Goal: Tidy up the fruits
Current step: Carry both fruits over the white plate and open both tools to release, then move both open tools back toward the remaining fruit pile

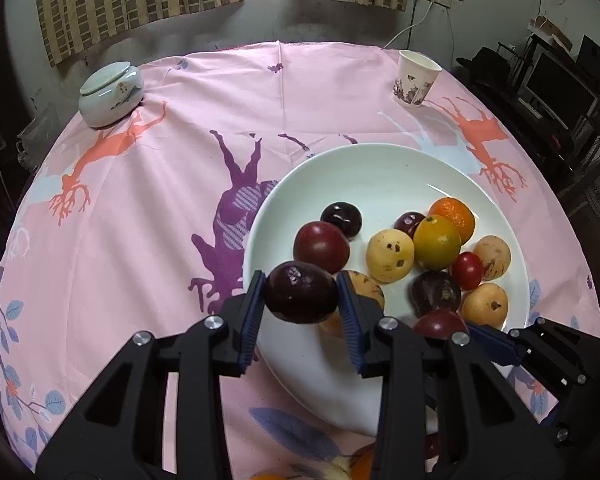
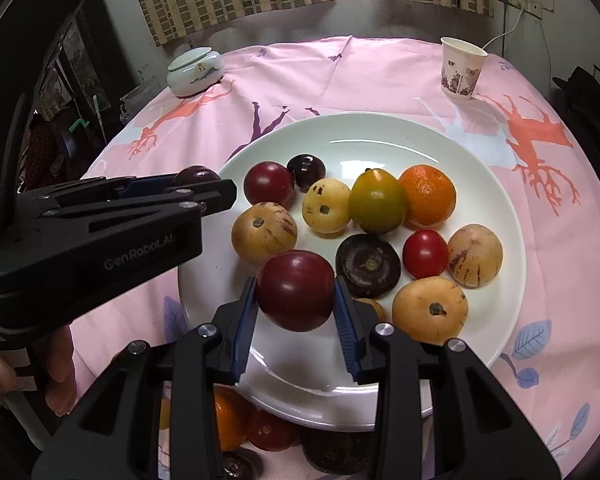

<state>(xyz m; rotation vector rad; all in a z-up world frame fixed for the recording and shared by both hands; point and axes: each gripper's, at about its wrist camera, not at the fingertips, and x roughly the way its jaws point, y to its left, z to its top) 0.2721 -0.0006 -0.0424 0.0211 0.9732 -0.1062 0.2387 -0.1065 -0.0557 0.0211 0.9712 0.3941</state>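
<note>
A white plate (image 1: 380, 176) (image 2: 380, 136) on the pink tablecloth holds several fruits: plums, yellow-brown fruits, an orange (image 2: 428, 196) and a small red tomato (image 2: 425, 253). My left gripper (image 1: 301, 300) is shut on a dark purple plum (image 1: 300, 298) held over the plate's left rim; it shows in the right wrist view (image 2: 196, 178) at the left. My right gripper (image 2: 296, 300) is shut on a red plum (image 2: 296, 290) above the plate's near part; it shows in the left wrist view (image 1: 440, 322).
A lidded ceramic jar (image 1: 110, 94) (image 2: 195, 66) stands at the table's far left. A paper cup (image 1: 416, 78) (image 2: 462, 68) stands at the far right. More fruits (image 2: 260, 428) lie on the cloth in front of the plate, under the right gripper.
</note>
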